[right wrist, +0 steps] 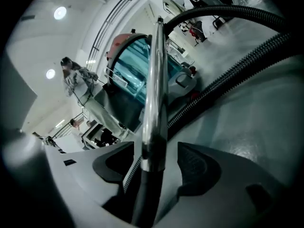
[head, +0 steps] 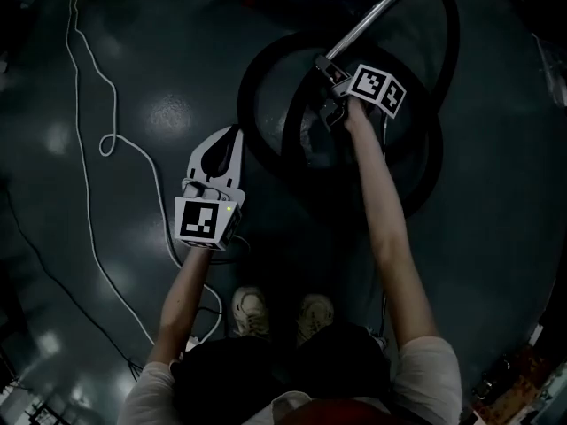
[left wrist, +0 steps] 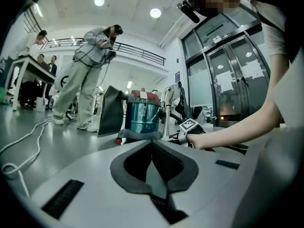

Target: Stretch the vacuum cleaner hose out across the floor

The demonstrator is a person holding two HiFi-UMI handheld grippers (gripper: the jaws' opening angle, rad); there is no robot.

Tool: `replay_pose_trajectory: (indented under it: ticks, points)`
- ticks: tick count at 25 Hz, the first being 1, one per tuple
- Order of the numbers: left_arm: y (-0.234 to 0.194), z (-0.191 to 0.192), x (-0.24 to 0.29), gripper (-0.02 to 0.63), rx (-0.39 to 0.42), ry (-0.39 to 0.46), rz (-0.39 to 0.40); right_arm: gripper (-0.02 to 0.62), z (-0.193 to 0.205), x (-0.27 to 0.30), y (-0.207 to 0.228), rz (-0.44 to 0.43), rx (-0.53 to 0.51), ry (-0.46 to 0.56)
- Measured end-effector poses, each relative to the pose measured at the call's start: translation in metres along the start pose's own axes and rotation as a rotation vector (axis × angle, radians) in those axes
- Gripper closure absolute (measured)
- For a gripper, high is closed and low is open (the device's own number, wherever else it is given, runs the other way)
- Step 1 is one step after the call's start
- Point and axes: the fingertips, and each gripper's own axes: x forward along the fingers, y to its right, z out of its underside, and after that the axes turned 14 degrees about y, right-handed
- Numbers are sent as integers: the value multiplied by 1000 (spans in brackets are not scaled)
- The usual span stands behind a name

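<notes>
The black vacuum hose lies in coiled loops on the dark floor ahead of me. A shiny metal wand runs from the top right down to my right gripper. In the right gripper view the wand passes between the right gripper's jaws with a gap on each side, so it stands open; the ribbed hose curves past at the right. My left gripper hovers beside the coil's left edge, shut and empty. The teal vacuum cleaner stands beyond it.
A white cable snakes over the floor at the left. My shoes are just behind the grippers. A person stands near the vacuum, others sit at a table, and glass doors are at the right.
</notes>
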Motion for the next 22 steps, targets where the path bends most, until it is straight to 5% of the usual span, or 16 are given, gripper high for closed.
replay_pose_trajectory:
  ticks: [3, 5, 13, 22]
  points:
    - [-7, 2, -5, 598, -11, -5, -39, 326, 3, 10, 7, -10, -4, 0]
    - [-7, -11, -5, 598, 21, 4, -31, 405, 3, 4, -6, -50, 1, 0]
    - [-12, -80, -15, 598, 3, 164, -95, 400, 38, -59, -127, -400, 42, -47]
    - [-41, -131, -119, 598, 81, 256, -316, 400, 118, -150, -304, -823, -455, -273]
